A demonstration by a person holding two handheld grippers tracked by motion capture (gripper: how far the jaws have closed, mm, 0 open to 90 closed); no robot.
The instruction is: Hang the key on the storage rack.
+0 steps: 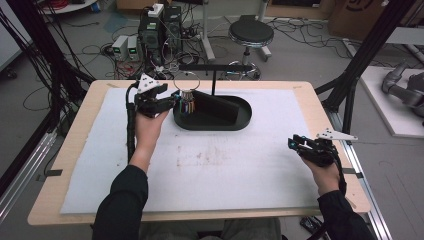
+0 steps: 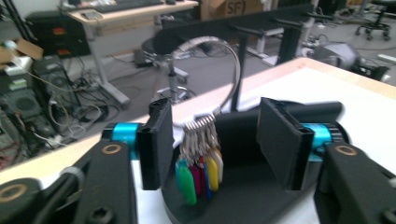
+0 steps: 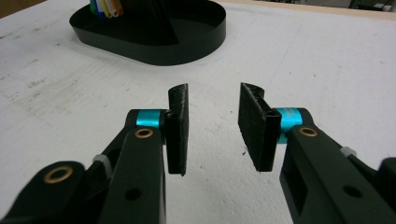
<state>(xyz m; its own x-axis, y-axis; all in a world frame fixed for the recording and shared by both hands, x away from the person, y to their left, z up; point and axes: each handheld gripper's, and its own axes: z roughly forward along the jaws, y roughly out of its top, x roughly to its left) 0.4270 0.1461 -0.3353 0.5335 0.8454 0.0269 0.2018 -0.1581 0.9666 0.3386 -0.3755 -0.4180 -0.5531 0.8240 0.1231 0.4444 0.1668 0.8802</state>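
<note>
Your left gripper has its jaws spread, with the key ring and its coloured tags hanging between them, untouched by either pad. The tags sit inside the black tray, at the end nearest this gripper. The left gripper view resolves the separate tags. Your right gripper is spread over bare mat, with the tray well ahead of it.

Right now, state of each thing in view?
left gripper: open, pads apart from the tags between them
right gripper: open, nothing between its jaws, over the white mat
key ring with coloured tags: upright, tags hanging into the tray
black oval tray: resting on the mat
</note>
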